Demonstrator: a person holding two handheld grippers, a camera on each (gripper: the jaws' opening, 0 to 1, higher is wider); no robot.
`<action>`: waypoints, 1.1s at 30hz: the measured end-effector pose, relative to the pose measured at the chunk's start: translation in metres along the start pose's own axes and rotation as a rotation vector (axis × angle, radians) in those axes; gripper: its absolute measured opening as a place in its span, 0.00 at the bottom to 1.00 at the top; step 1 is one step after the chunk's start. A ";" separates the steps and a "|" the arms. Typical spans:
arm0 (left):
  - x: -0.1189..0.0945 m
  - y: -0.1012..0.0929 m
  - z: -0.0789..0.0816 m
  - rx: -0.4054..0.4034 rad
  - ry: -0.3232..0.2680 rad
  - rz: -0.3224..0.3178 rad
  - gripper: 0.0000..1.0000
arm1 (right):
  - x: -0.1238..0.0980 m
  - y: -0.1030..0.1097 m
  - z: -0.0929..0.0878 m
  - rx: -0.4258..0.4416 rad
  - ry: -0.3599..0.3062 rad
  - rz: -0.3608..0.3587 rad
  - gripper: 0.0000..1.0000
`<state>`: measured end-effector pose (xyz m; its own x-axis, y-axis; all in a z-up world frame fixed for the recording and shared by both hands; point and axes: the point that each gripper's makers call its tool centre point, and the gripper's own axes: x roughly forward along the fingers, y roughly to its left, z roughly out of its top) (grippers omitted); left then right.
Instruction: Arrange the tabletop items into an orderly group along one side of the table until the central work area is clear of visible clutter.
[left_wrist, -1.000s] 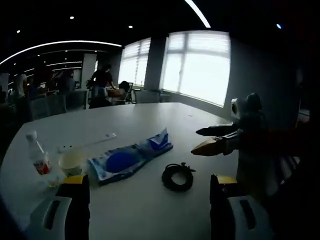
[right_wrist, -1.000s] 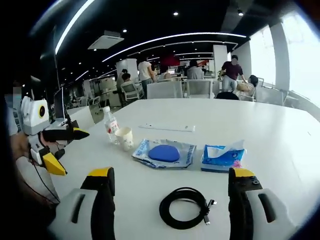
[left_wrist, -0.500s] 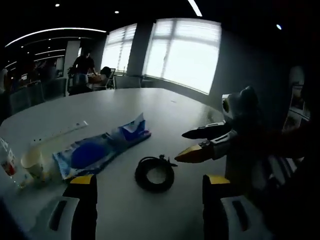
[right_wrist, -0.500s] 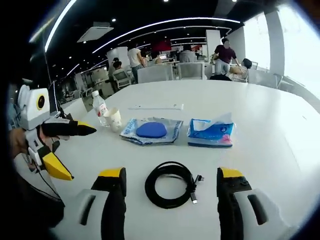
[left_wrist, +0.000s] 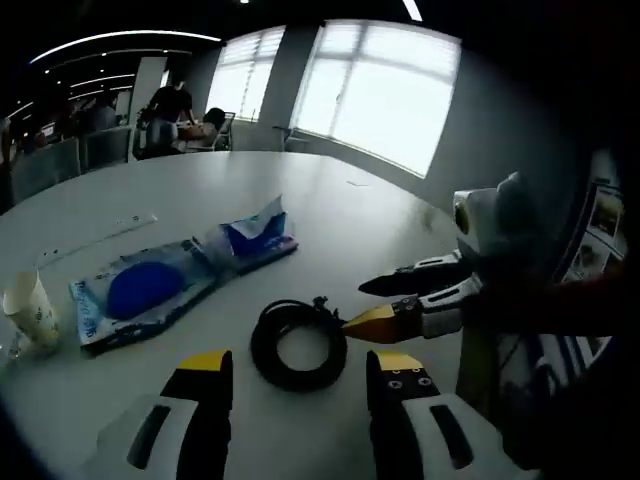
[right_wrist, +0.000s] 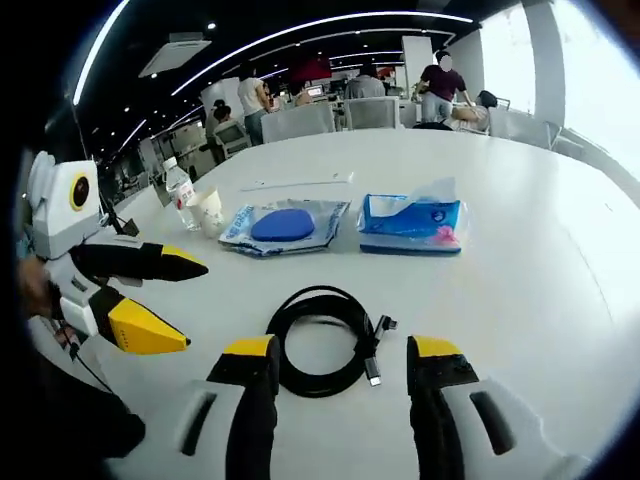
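On the white table (right_wrist: 520, 230), over the past second both grippers have closed in on the coiled black cable (right_wrist: 325, 340), which now lies just beyond the tips of the right gripper (right_wrist: 342, 362) and the left gripper (left_wrist: 291, 363), each with jaws apart and empty. This suggests the cable is the next item to be moved. Farther off lie the plastic bag with a blue object (right_wrist: 283, 224), the tissue pack (right_wrist: 412, 222) to its right, then the paper cup (right_wrist: 209, 212) and bottle (right_wrist: 179, 190) far left.
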<state>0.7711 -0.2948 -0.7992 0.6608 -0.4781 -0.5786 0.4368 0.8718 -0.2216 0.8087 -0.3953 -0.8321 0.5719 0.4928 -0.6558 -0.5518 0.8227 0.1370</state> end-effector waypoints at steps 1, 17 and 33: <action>0.004 0.002 -0.003 0.003 0.011 0.004 0.50 | 0.002 0.000 -0.002 0.002 0.004 0.001 0.43; 0.048 0.015 -0.034 -0.062 0.141 0.054 0.34 | 0.024 -0.015 -0.017 0.114 0.042 -0.032 0.27; 0.066 0.019 -0.040 -0.155 0.140 0.122 0.21 | 0.037 -0.017 -0.024 0.138 0.063 -0.062 0.15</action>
<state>0.7986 -0.3054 -0.8735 0.6069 -0.3582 -0.7095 0.2530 0.9333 -0.2547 0.8247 -0.3981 -0.8767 0.5604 0.4250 -0.7108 -0.4259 0.8840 0.1928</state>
